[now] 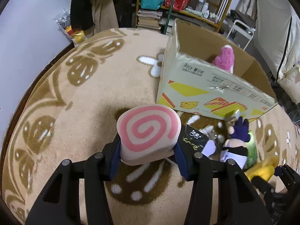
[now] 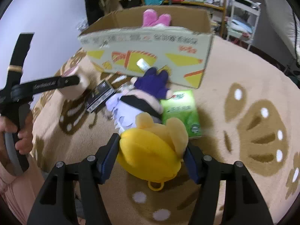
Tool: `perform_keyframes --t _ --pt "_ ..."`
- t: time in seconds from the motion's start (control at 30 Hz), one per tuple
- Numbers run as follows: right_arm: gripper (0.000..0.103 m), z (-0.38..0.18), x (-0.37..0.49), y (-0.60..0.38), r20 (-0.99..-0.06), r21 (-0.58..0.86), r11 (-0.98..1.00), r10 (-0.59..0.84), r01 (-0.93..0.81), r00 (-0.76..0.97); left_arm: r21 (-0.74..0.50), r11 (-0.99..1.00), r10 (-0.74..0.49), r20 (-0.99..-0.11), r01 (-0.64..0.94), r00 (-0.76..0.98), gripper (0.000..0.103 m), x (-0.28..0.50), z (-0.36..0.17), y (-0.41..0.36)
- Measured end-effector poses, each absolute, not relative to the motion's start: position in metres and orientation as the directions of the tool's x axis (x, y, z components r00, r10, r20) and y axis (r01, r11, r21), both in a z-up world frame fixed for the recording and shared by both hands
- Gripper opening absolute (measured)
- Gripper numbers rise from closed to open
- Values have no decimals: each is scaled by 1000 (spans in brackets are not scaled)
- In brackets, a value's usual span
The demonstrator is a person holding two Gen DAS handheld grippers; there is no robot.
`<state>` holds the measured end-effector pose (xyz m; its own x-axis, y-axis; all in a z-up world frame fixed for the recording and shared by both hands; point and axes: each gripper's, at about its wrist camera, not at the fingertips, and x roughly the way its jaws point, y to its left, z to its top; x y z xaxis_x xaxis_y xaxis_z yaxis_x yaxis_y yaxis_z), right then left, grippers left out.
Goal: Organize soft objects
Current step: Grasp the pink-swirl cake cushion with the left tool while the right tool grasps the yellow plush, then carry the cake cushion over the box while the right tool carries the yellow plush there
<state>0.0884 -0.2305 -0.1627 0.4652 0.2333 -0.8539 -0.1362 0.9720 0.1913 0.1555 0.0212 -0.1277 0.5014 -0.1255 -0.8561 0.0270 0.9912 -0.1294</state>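
Observation:
My left gripper (image 1: pixel 148 155) is shut on a pink-and-cream swirl roll cushion (image 1: pixel 148 131), held above the blanket. My right gripper (image 2: pixel 152 155) is shut on a yellow plush toy (image 2: pixel 150 151) with a yellow ring at its near end. An open cardboard box (image 1: pixel 206 91) stands ahead and holds a pink plush (image 1: pixel 225 58); the box also shows in the right wrist view (image 2: pixel 150 50) with the pink plush (image 2: pixel 155 18) inside. A doll with purple hair and a white dress (image 2: pixel 138 101) lies in front of the box.
A beige blanket with brown patterns (image 1: pixel 75 97) covers the surface. A black packet (image 2: pixel 100 97) and a green tissue pack (image 2: pixel 181 110) lie beside the doll. Shelves and bags (image 1: pixel 187 0) stand behind the box. The left gripper and the hand holding it show at the left edge (image 2: pixel 20 93).

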Motion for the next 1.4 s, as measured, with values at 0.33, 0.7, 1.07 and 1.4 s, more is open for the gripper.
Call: perform_keyframes --t 0.33,0.7,1.07,1.4 --pt "68 -126 79 -253 -781 177 981 189 -78 595 -153 987 -144 -755 42 640 49 125 -85 27" --pt "68 -82 83 -270 -644 192 979 180 -70 743 -65 996 -87 -640 59 764 49 110 -45 21" --pt "68 -61 110 -269 -597 178 981 175 -84 783 33 996 -45 -581 78 813 50 123 -22 2" --pt "68 -33 144 -272 -529 176 979 179 -99 829 63 992 -63 -497 109 865 50 150 11 -26"
